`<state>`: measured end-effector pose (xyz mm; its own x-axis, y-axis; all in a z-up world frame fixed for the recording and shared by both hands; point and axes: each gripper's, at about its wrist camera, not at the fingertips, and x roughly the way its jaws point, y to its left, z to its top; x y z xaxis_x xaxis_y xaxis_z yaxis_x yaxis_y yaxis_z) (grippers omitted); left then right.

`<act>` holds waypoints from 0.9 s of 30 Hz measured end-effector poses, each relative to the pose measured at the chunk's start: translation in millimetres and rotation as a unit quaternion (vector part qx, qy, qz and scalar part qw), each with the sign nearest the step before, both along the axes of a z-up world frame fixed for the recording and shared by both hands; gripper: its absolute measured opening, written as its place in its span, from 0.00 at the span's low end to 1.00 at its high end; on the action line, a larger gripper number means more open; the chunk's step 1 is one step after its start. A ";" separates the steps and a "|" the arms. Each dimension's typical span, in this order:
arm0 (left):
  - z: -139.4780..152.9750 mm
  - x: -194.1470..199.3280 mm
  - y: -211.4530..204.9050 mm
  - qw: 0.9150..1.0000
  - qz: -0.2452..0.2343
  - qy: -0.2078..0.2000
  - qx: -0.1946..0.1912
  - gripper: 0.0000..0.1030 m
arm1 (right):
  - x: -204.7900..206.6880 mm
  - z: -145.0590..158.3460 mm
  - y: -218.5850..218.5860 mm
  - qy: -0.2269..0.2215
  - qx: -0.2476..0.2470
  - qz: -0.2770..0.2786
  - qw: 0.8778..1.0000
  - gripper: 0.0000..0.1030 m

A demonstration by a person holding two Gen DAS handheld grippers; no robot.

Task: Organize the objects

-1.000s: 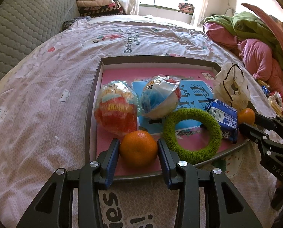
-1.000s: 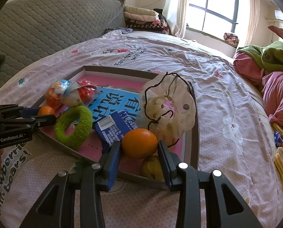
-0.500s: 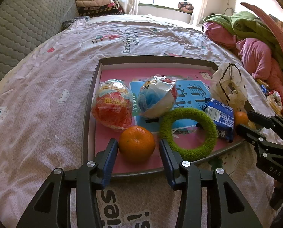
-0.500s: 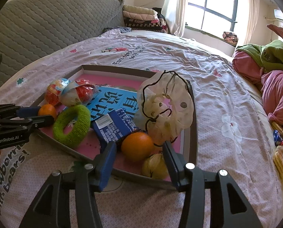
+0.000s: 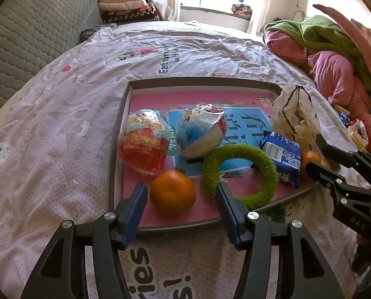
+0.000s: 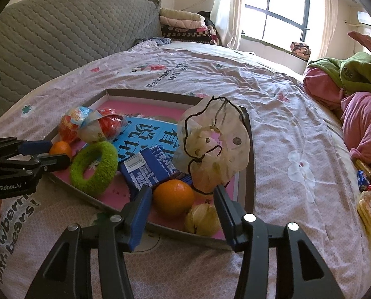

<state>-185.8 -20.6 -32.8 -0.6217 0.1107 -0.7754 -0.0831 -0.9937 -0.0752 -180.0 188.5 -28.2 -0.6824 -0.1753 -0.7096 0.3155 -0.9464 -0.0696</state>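
Left view, tongs: left gripper (image 5: pixel 180 205) wide, jaws just been opening; pads clear of the left orange (image 5: pixel 172 192), a gap on each side.
Left view, change: gripped a second ago, now let go; resting on the pink floor of the tray (image 5: pixel 125 92), near its front left corner.
Left view, neighbours: snack bag (image 5: pixel 144 144) just behind, green ring (image 5: pixel 240 174) beside.
Right view, tongs: right gripper (image 6: pixel 181 206) partly wide, jaws recently opened; right orange (image 6: pixel 173 197) between them, untouched.
Right view, change: likewise released; lying in the tray's front right part, touching the blue packet (image 6: pixel 152 172), against the pale pouch (image 6: pixel 215 149).
Task meaning: both fruits apparently delivered; next likely withdrawal and a fresh pick.
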 end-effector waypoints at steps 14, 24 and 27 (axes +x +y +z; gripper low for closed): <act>12.6 4.4 1.9 1.000 -0.001 0.011 0.000 0.67 | 5.5 15.0 -4.0 0.021 -0.009 0.001 1.000 0.50; 36.0 18.9 4.1 0.999 0.003 0.038 0.000 0.72 | 22.8 40.3 -9.4 0.046 -0.032 0.007 0.998 0.58; 43.7 25.3 6.1 0.999 0.002 0.045 -0.002 0.73 | 31.4 50.7 -10.8 0.057 -0.040 0.004 0.998 0.64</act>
<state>-160.5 -14.5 10.9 -0.6900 0.1046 -0.7162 -0.0851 -0.9944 -0.0632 -148.6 177.8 22.5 -0.7567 -0.2333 -0.6107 0.3166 -0.9481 -0.0301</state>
